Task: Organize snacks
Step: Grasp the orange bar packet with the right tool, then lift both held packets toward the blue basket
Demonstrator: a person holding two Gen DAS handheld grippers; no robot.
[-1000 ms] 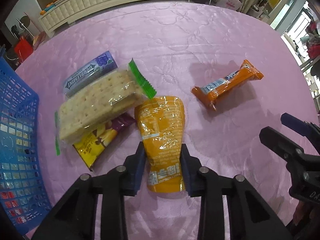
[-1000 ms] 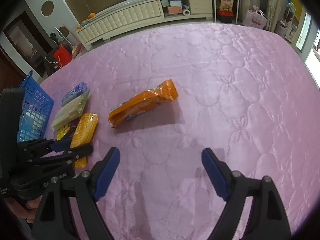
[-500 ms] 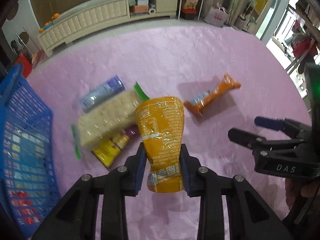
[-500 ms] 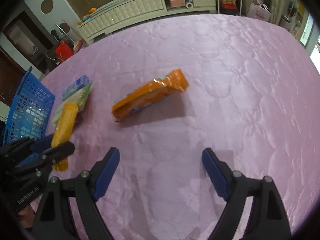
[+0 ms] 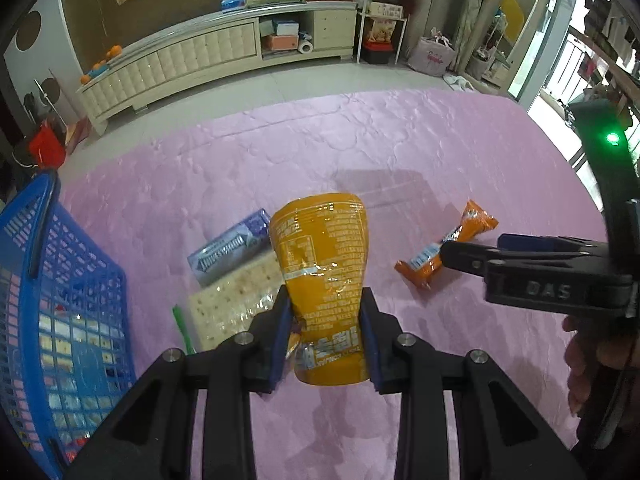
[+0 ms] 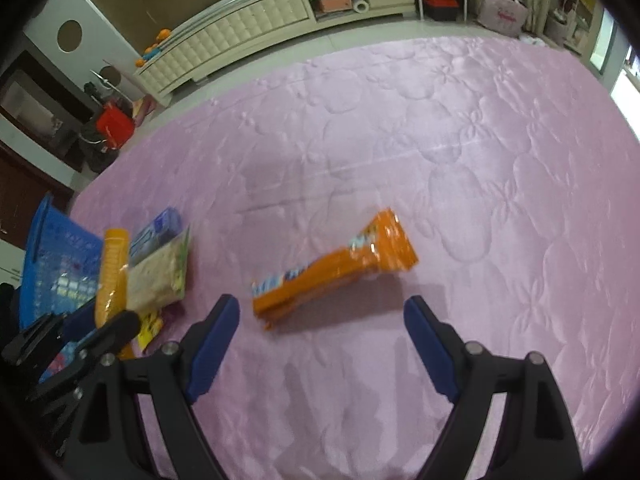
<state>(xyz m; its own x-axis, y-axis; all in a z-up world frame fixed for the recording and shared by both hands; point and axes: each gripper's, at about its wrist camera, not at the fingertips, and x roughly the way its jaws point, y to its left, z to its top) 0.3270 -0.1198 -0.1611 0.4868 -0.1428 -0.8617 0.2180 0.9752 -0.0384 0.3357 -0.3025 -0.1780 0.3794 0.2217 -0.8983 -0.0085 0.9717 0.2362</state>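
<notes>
Yellow snack pack [image 5: 322,264] between left claw [image 5: 325,342] pads

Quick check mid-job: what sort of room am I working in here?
Most likely a lived-in home living room: a long cream cabinet along the wall, a cluttered shelf rack, and a pink quilted cover under the snacks.

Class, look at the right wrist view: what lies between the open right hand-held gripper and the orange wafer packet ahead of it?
Only bare pink quilted cloth lies between the right hand-held gripper and the orange wafer packet; the right wrist view shows it clearly.
</notes>
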